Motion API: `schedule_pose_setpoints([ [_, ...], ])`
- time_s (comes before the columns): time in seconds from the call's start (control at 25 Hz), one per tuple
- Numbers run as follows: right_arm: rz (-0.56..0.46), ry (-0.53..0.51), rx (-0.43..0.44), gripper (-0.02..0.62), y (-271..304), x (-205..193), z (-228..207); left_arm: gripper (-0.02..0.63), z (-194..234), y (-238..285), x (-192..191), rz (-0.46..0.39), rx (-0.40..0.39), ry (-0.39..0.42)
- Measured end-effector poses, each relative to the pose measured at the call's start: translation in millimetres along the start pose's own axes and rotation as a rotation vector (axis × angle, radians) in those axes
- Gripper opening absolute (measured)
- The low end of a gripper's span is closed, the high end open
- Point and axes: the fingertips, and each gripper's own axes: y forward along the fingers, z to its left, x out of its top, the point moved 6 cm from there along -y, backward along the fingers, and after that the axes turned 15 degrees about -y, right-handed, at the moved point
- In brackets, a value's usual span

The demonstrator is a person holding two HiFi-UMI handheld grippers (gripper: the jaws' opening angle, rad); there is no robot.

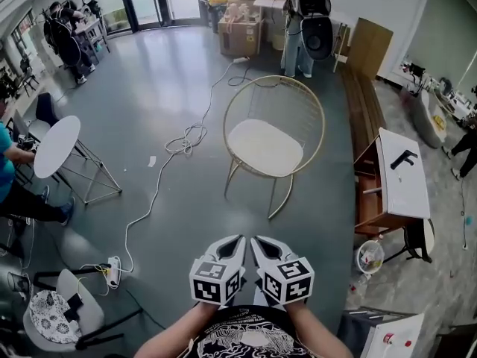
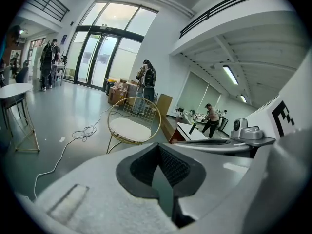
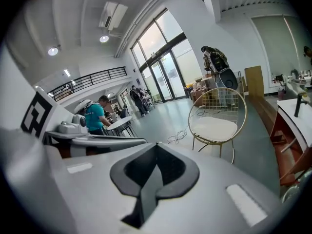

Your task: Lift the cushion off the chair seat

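A cream round cushion (image 1: 264, 146) lies on the seat of a gold wire chair (image 1: 320, 118) in the middle of the grey floor, well ahead of me. Both grippers hang side by side low in the head view, far short of the chair. My left gripper (image 1: 235, 243) is shut with nothing in it, and so is my right gripper (image 1: 259, 245). The left gripper view has the cushion (image 2: 130, 128) beyond the closed left gripper (image 2: 158, 150). In the right gripper view the cushion (image 3: 214, 127) sits right of the closed right gripper (image 3: 156, 147).
A white cable (image 1: 186, 136) snakes across the floor left of the chair to a power strip (image 1: 113, 271). A round white table (image 1: 56, 146) stands at left, a wooden desk with a white top (image 1: 402, 174) at right. A person (image 1: 302, 21) and boxes (image 1: 238, 32) stand behind the chair.
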Motion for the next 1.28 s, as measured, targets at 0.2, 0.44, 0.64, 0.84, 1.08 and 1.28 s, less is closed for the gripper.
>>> schedule_pose_setpoints([
  [0.2, -0.001, 0.029, 0.050, -0.002, 7.5, 11.2, -59.6, -0.009, -21.8, 48.8, 17.2, 0.017, 0.054, 0.012],
  [0.44, -0.012, 0.051, 0.089, -0.002, 11.1, 18.9, -113.8, -0.008, -43.0, 95.1, 29.2, 0.034, 0.101, 0.023],
  [0.64, -0.031, 0.065, 0.093, -0.002, 6.3, 21.3, -155.5, -0.008, -65.1, 124.9, 38.6, 0.030, 0.119, 0.069],
  [0.84, -0.041, 0.084, 0.093, -0.002, 9.4, 21.7, -178.8, -0.008, -69.1, 146.4, 43.2, 0.038, 0.133, 0.074],
  [1.08, -0.024, 0.061, 0.083, -0.002, 15.9, 23.4, -202.0, -0.008, -70.5, 174.7, 53.0, 0.037, 0.126, 0.078],
  [1.28, -0.004, 0.045, 0.038, -0.002, 34.3, 28.3, -226.2, -0.008, -58.0, 208.8, 65.2, 0.057, 0.079, 0.054],
])
